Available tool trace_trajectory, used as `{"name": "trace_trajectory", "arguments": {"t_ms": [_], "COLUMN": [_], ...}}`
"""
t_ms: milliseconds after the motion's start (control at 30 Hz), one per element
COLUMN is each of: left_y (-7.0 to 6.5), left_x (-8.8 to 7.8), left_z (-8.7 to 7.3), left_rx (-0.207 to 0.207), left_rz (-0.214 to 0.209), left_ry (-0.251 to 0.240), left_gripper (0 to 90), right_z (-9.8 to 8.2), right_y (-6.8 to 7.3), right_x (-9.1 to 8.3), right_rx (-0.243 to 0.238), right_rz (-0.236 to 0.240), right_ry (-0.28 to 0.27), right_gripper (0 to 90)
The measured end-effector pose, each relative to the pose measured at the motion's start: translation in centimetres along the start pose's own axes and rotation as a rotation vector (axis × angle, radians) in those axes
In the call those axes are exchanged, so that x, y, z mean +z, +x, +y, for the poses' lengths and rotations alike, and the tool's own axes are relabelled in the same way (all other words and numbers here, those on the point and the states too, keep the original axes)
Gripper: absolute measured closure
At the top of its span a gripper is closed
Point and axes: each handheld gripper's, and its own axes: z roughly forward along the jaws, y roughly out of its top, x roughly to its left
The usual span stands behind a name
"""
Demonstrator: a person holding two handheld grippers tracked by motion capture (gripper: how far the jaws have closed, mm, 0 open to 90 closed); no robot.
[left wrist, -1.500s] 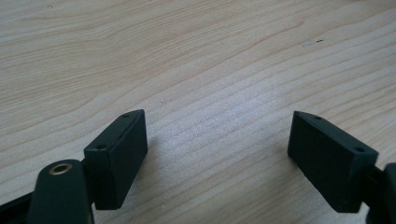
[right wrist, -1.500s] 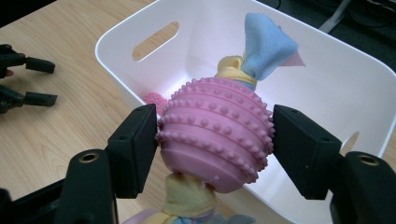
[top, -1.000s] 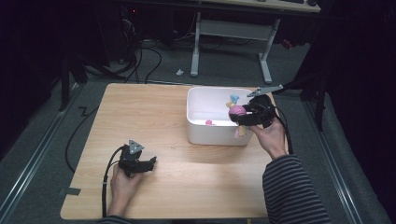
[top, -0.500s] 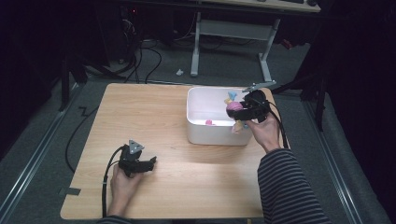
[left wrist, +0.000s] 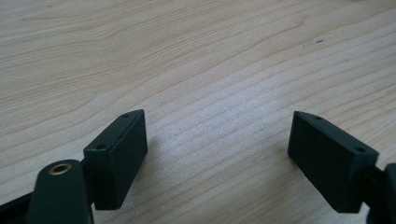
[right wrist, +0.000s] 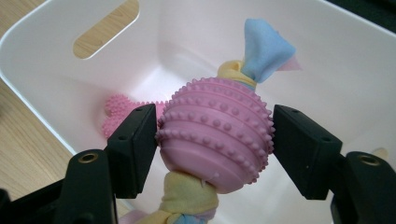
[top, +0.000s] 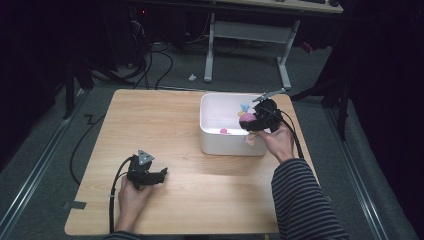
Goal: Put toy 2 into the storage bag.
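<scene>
Gripping pink studded ball [right wrist: 215, 133] | right hand-held gripper [right wrist: 215, 140] | white bin [right wrist: 355, 60] | no writing legible

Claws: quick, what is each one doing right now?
Left claw: open, nothing in it, over the table.
Right claw: shut on the pink ball toy, over the white bin.
</scene>
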Motion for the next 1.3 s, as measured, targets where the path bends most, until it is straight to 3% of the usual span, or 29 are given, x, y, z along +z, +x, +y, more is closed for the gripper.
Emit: {"name": "trace_trajectory", "arguments": {"t_ms": [433, 667, 1133, 1300], "left_y": [0.0, 0.0, 0.0, 0.0], "left_x": [0.0, 0.0, 0.0, 0.0], "left_z": [0.0, 0.0, 0.0, 0.0], "left_rx": [0.000, 0.000, 0.001, 0.000], "left_rz": [0.000, 0.000, 0.000, 0.000], "left_ry": [0.000, 0.000, 0.000, 0.000], "left_gripper": [20.0, 20.0, 20.0, 20.0], "right_z": [-0.6, -1.2, -5.9, -7.5], "right_y": [-0.1, -0.4, -0.6, -0.5], "right_x": [1.2, -0.1, -5.6, -6.7], "right_rx": [0.015, 0.034, 0.050, 0.056], "right_rz": [0.007, 0.007, -0.025, -0.024], "right_ry": [0.062, 0.015, -0.134, -0.154], "right_gripper": [30.2, 26.6, 31.1, 31.9]}}
